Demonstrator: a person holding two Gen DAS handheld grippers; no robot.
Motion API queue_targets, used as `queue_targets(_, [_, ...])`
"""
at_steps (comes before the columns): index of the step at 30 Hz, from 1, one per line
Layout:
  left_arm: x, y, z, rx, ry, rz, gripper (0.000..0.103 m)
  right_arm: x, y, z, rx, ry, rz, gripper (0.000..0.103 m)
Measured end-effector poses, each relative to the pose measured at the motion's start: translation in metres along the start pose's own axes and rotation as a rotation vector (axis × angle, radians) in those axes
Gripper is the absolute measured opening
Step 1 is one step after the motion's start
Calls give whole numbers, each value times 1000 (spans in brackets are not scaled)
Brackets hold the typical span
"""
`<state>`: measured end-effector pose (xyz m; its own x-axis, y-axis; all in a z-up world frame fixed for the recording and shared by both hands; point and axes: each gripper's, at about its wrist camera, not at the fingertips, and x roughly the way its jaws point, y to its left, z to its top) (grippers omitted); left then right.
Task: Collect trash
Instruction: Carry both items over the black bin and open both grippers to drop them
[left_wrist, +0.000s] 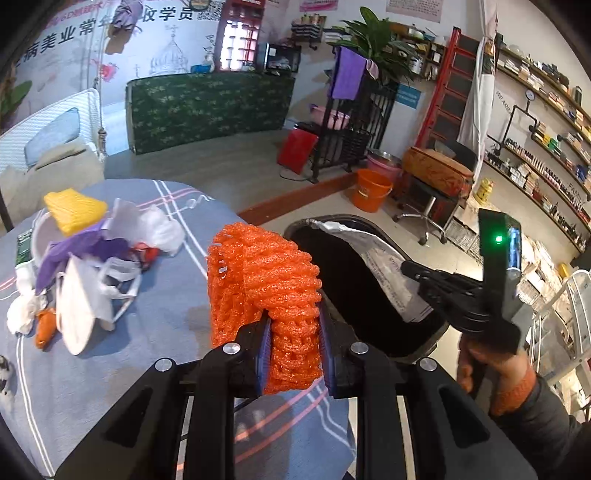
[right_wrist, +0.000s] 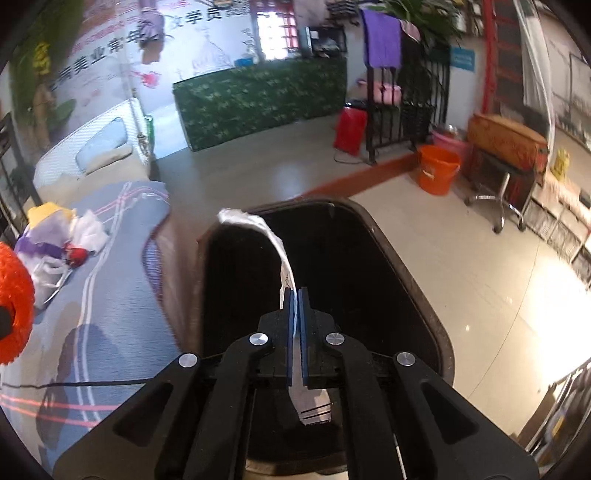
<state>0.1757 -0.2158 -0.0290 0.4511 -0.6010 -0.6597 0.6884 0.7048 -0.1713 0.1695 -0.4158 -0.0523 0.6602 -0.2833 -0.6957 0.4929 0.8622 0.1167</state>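
My left gripper is shut on an orange foam fruit net and holds it above the table's right edge, beside the black trash bin. The net also shows at the left edge of the right wrist view. My right gripper is shut on a silver-white plastic wrapper and holds it over the bin's open mouth. In the left wrist view the right gripper and the wrapper hang over the bin.
A pile of trash lies on the blue striped tablecloth: a yellow foam net, purple and white plastic bags, a white mask. An orange bucket, a stool and shelves stand on the floor to the right.
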Motion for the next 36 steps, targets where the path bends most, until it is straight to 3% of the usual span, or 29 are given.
queue_targets(3, [5, -4, -1, -2, 21, -15, 22, 8, -2, -6, 13, 13, 0, 5])
queue_targets(5, [11, -7, -2, 4, 39, -23, 22, 13, -2, -12, 15, 26, -12, 12])
queue_targets(6, [15, -9, -1, 7, 48, -26, 22, 14, -1, -14, 22, 33, -15, 25])
queue_targets(7, [17, -9, -1, 10, 57, -30, 22, 14, -2, -16, 29, 34, -19, 47])
queue_targets(9, [22, -13, -1, 17, 70, -37, 22, 8, -5, -20, 47, 14, -34, 59])
queue_targets(14, [39, -27, 4, 39, 109, -71, 22, -12, -10, -27, 55, -11, -63, 67])
queue_targets(27, [110, -84, 39, 136, 231, -154, 23, -94, -56, -27, 131, -157, -152, 72])
queue_targets(32, [131, -107, 38, 223, 260, -118, 36, -108, -71, -25, 161, -180, -165, 74])
queue_targets(36, [144, -106, 36, 195, 301, -112, 72, -109, -74, -26, 165, -180, -169, 74])
